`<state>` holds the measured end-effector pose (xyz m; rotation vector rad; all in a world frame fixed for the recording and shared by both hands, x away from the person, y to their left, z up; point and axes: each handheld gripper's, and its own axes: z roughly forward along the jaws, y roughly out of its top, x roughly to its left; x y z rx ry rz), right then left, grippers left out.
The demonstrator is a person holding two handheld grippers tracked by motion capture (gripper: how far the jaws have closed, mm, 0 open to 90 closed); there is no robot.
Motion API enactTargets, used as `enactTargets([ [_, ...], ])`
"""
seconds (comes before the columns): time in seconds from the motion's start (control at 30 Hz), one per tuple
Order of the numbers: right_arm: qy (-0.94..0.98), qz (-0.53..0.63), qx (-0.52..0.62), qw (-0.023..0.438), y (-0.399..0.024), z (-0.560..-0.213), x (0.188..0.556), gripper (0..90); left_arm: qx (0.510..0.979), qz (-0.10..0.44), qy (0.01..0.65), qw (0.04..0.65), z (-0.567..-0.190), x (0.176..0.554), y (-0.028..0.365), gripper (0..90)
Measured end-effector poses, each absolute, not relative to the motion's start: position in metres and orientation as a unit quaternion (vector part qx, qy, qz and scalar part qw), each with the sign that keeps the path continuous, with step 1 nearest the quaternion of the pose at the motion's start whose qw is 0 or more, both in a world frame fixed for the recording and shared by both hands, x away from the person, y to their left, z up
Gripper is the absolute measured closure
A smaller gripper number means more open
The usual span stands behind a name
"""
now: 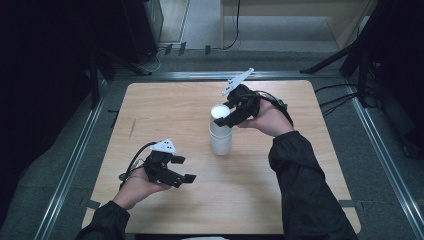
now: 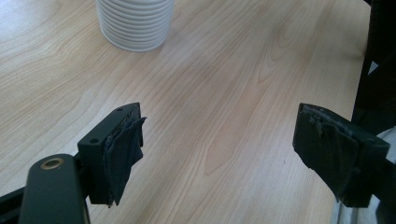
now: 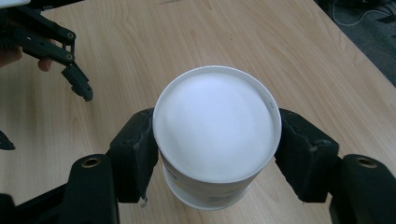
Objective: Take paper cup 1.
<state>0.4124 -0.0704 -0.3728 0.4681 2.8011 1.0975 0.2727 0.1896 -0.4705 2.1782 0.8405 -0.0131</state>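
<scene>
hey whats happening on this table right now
A person works with a two-jaw gripper in each hand at a light wooden table. The right gripper is clamped on the top cup of an upside-down stack of white ribbed paper cups. The left gripper hovers open over bare wood nearby.

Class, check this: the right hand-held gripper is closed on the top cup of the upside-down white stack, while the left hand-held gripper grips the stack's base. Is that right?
Not quite. The left hand-held gripper grips nothing: the high view shows it open, apart from the cup stack, above the table. The right hand-held gripper is indeed closed on the top cup.
</scene>
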Motion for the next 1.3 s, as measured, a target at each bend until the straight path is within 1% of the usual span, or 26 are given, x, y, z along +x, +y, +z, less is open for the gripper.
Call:
enactTargets([
  [0.27, 0.912, 0.376, 0.153, 0.062, -0.076, -0.356, 0.406, 34.4, 0.858, -0.003, 0.329, 0.394, -0.47, 0.273, 0.191, 16.2],
  [0.7, 0.897, 0.406, 0.146, 0.09, -0.088, -0.318, 0.385, 34.6, 0.857, -0.004, 0.327, 0.399, -0.469, 0.275, 0.191, 16.2],
  [0.8, 0.891, 0.418, 0.151, 0.095, -0.099, -0.305, 0.376, 34.7, 0.857, -0.004, 0.325, 0.4, -0.469, 0.276, 0.19, 16.2],
  [0.87, 0.889, 0.422, 0.15, 0.092, -0.105, -0.3, 0.372, 34.6, 0.857, -0.006, 0.322, 0.401, -0.468, 0.277, 0.19, 16.1],
  [0.97, 0.886, 0.435, 0.147, 0.069, -0.114, -0.296, 0.365, 34.7, 0.855, -0.008, 0.323, 0.405, -0.467, 0.28, 0.19, 14.7],
  [1.07, 0.887, 0.433, 0.146, 0.069, -0.118, -0.295, 0.361, 34.8, 0.856, -0.007, 0.321, 0.405, -0.466, 0.282, 0.19, 14.5],
  [1.3, 0.904, 0.402, 0.133, 0.061, -0.122, -0.307, 0.336, 34.8, 0.857, -0.015, 0.3, 0.419, -0.461, 0.29, 0.184, 13.4],
])
